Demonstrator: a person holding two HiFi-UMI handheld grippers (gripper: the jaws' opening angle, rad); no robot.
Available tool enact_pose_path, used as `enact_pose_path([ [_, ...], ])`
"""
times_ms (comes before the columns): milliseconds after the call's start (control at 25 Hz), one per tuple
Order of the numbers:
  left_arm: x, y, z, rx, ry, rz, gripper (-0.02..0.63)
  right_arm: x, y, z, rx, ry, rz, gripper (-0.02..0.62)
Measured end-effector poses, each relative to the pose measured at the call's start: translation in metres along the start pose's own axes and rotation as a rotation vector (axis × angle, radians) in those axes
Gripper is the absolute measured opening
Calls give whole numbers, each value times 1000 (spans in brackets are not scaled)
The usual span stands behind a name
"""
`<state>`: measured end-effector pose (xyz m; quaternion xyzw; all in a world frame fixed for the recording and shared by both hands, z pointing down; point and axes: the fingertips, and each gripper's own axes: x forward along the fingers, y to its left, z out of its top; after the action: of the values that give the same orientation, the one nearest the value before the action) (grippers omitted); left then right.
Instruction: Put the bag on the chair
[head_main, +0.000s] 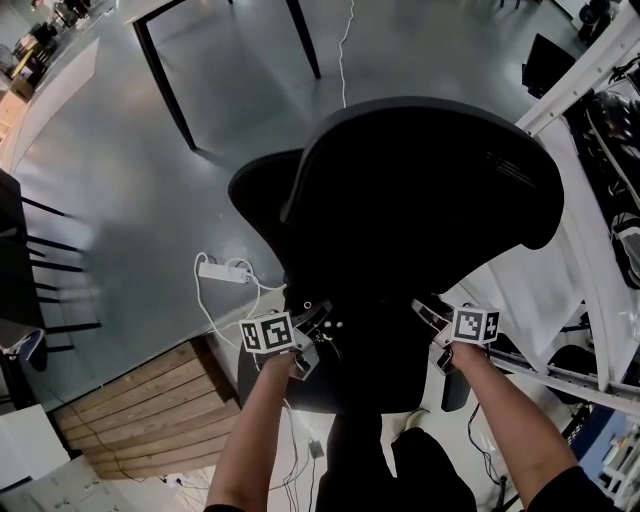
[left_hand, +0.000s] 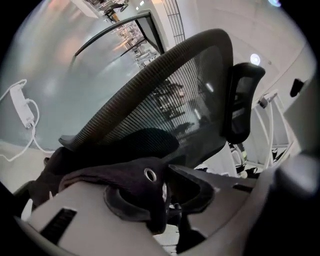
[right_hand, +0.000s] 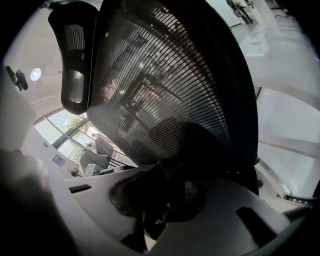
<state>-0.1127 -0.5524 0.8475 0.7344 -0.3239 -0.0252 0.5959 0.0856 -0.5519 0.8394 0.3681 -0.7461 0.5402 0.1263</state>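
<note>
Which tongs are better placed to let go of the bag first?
Left, probably. The left tongs stand apart, the bag only draped between them; the right tongs look pressed on it.

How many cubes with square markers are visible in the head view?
2. One cube rides on the left gripper, the other cube on the right gripper. None seems hidden.

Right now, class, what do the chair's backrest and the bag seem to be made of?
The chair's backrest: black woven mesh in a matte frame, probably plastic; light shows through. The bag: dark, soft matte fabric, apparently; it folds limply and carries a shiny, metal-looking eyelet.
</note>
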Motion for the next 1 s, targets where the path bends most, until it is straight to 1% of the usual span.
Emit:
enact_pose_path([
  [40,1,3,-1,20,18,22,122,3,-2,1,-11,2,-15,53],
  [160,7,10,-7,83,60,76,199,11,-7,7,-46,12,-55,69],
  [240,10,16,-10,99,67,113,240,14,-8,9,-54,19,-67,84],
  [280,10,17,-9,102,64,128,252,15,-8,8,-56,24,-70,103],
  [360,7,19,-8,101,54,149,266,16,-5,5,-62,34,-75,173],
  [440,1,20,-10,85,53,158,279,14,-5,2,-68,40,-93,226],
  [520,-4,18,-18,51,68,145,279,9,-7,-2,-73,36,-120,266],
  [600,-8,16,-25,32,73,141,284,3,-11,-3,-60,35,-130,282],
  [680,-12,14,-28,44,62,156,290,0,-10,-5,-45,44,-119,293],
  [840,-17,8,-33,46,40,166,291,-3,-4,-9,-54,72,-91,329],
  [1000,-20,-4,-42,53,39,152,293,-11,-1,-10,-69,67,-84,354],
])
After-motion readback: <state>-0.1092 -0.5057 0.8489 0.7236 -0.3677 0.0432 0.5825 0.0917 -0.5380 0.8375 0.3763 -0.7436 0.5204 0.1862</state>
